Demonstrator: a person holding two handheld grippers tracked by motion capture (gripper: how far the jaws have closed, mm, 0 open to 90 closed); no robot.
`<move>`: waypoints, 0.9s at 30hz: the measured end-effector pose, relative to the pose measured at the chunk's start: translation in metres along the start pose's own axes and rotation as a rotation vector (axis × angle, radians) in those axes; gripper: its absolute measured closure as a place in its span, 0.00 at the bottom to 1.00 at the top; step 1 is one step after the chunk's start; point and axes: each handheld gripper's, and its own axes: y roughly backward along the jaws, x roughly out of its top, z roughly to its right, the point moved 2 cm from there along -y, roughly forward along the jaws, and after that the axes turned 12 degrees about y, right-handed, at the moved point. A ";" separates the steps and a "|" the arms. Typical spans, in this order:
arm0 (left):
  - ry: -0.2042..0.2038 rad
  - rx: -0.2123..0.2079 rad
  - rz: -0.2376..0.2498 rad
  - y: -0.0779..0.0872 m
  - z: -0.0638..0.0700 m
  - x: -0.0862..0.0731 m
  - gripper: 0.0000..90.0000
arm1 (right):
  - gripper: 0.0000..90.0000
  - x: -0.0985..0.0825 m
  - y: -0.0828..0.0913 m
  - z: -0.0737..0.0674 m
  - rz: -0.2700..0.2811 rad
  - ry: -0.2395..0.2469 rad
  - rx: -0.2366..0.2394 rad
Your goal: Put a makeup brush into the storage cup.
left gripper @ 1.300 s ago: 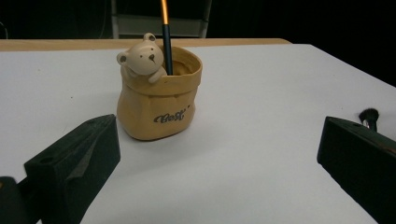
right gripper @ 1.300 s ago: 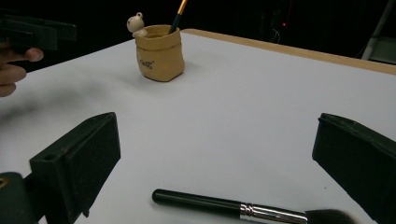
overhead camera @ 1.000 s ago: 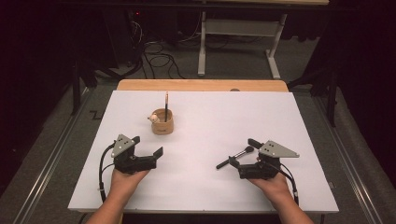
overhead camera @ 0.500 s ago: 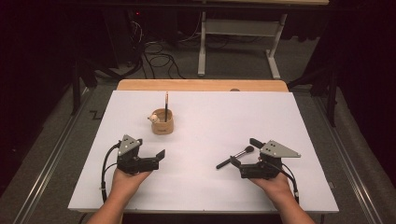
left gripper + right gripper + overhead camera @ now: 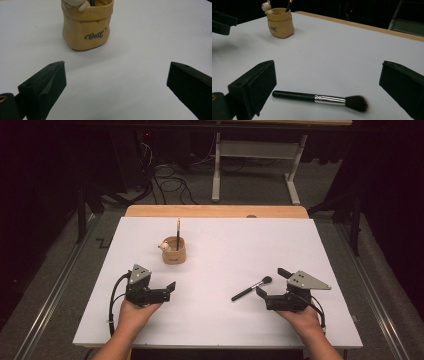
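Black makeup brush [image 5: 319,99] flat on the white counter [image 5: 225,250], well to the right of the tan pot [image 5: 174,251] — right gripper [image 5: 272,287] just beside it, jaws wide and holding nothing. Left gripper [image 5: 169,289] near the pot's front, jaws spread too — pencil [image 5: 178,232] upright inside.

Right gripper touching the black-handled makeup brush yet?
Apart. In the right gripper view the black-handled makeup brush lies flat on the white table between the right gripper's wide-open jaws, with bare table on both sides.
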 end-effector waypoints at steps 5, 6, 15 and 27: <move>-0.002 0.006 -0.013 -0.001 0.000 -0.001 0.03 | 0.02 -0.007 0.009 0.009 -0.009 -0.009 -0.027; -0.001 0.007 -0.016 -0.001 0.000 -0.001 0.03 | 0.02 -0.009 0.011 0.011 -0.014 -0.012 -0.033; 0.017 0.033 -0.041 -0.003 -0.003 -0.001 0.04 | 0.02 -0.022 0.025 0.025 -0.037 -0.025 -0.070; 0.021 0.072 -0.142 -0.008 -0.004 -0.005 0.05 | 0.02 -0.026 0.031 0.031 -0.034 -0.042 -0.090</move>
